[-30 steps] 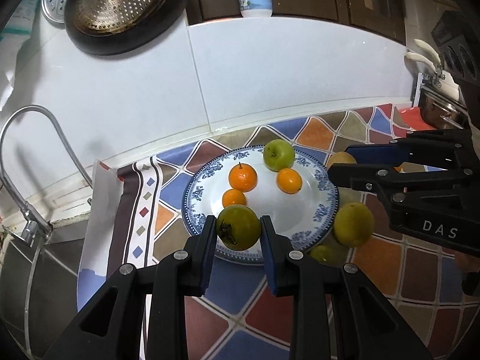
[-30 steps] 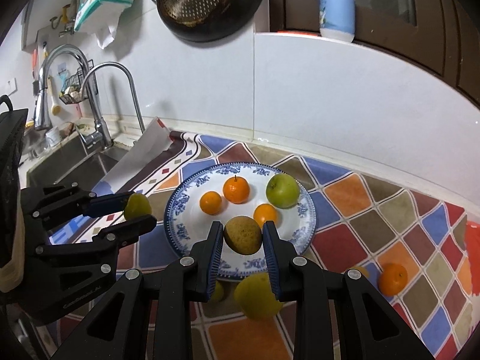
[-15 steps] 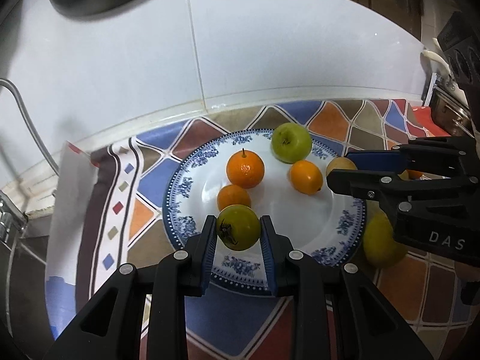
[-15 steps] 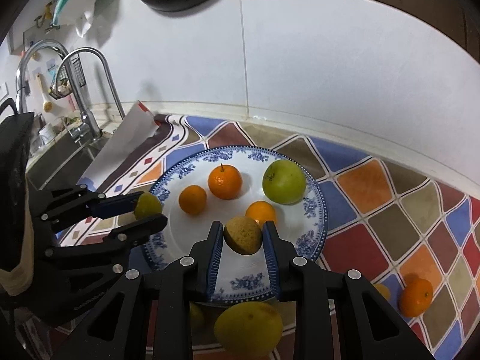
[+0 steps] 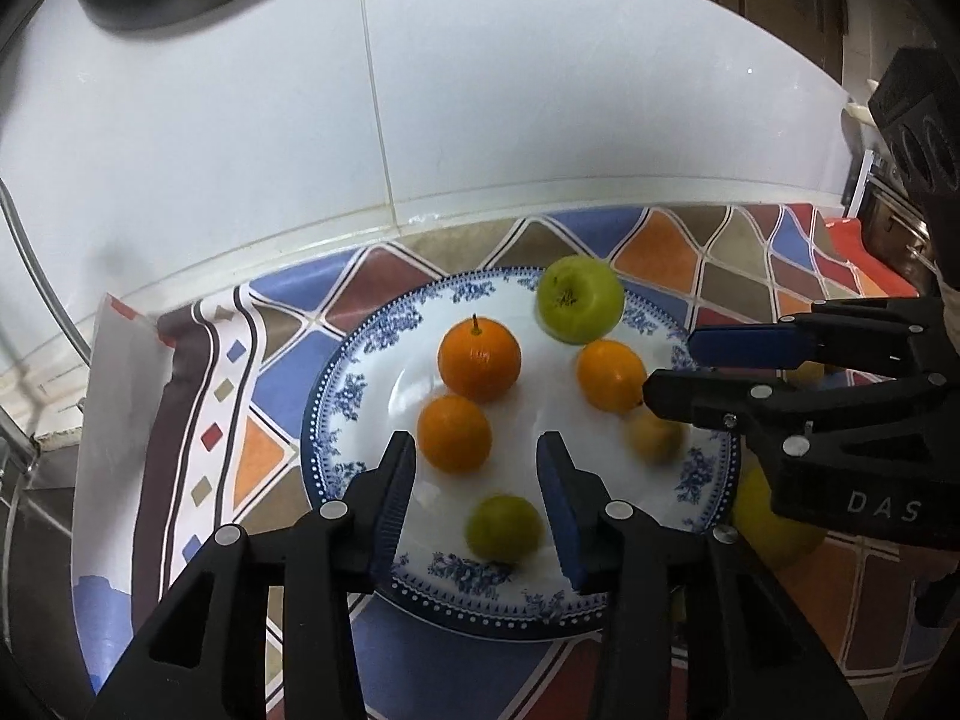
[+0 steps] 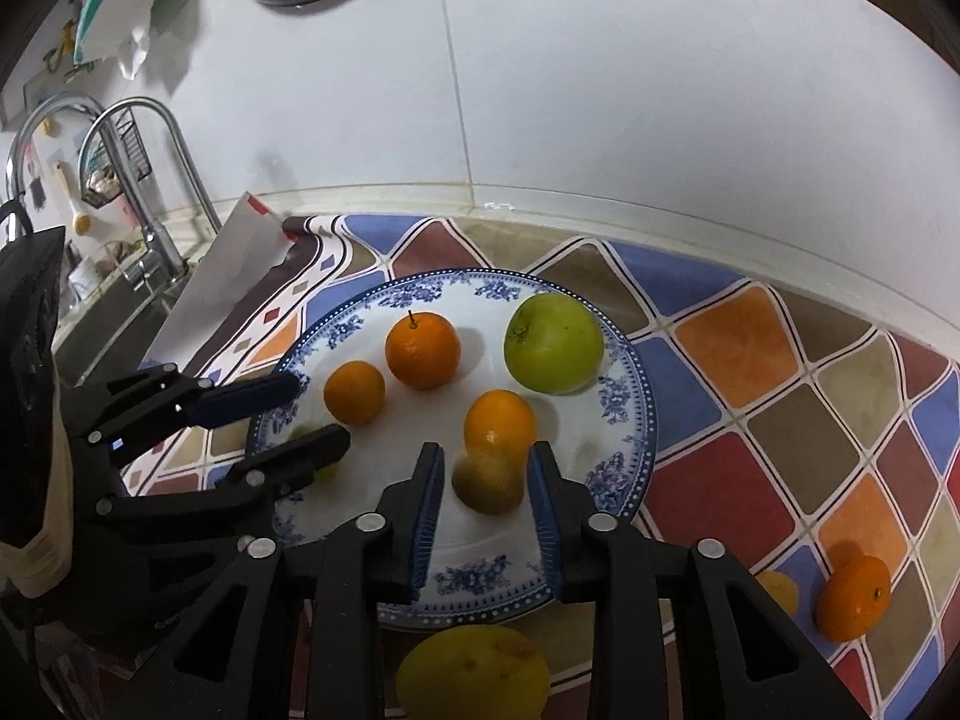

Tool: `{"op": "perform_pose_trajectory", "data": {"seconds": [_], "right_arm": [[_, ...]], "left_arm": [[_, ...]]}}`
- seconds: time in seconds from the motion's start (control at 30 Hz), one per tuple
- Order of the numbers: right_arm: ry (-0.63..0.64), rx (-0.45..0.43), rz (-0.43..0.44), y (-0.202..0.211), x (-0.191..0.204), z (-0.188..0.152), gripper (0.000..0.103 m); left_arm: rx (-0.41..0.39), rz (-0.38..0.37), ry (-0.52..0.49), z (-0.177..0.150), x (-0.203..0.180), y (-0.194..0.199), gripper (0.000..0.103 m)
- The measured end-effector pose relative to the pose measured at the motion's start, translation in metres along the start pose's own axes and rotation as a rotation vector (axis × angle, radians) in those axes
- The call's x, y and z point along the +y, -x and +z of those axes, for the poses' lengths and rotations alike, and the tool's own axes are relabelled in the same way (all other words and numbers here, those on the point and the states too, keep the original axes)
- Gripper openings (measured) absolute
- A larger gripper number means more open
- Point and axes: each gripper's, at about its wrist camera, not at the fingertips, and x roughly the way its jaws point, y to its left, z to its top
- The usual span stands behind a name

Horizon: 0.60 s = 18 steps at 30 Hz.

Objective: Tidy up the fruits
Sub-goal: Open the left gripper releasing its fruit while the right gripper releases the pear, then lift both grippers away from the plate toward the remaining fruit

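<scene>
A blue-and-white plate holds a green apple and three oranges, one with a stem. My left gripper is open over the plate's near edge; a small green fruit lies blurred between its fingers, apart from them. My right gripper is open; a yellow-brown fruit lies blurred on the plate between its fingers.
A large yellow fruit lies off the plate at its near edge. An orange and a small yellow fruit lie on the patterned mat to the right. A faucet and sink stand at left. White tiled wall behind.
Both grippers have opened and let go of their fruits, which now lie on the plate. Both grippers moved closer over the plate.
</scene>
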Motion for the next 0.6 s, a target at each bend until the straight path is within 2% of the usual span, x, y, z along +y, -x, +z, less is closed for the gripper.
{"op": "perform_pose_trajectory", "data": {"seconds": [0.03, 0.3, 0.37, 0.6], "right_arm": [[-0.007, -0.005, -0.003, 0.002, -0.001, 0.000, 0.039], [-0.005, -0.079, -0.066, 0.035, 0.001, -0.006, 0.039], [0.001, -0.097, -0.080, 0.045, 0.002, -0.008, 0.045], [0.024, -0.181, -0.142, 0.087, 0.009, -0.019, 0.055]], "left_arm": [[-0.001, 0.001, 0.001, 0.001, 0.000, 0.002, 0.043], [-0.069, 0.036, -0.004, -0.002, -0.009, 0.042, 0.061], [-0.083, 0.042, -0.009, -0.003, -0.012, 0.051, 0.063], [-0.145, 0.072, -0.011, -0.006, -0.023, 0.090, 0.070]]}}
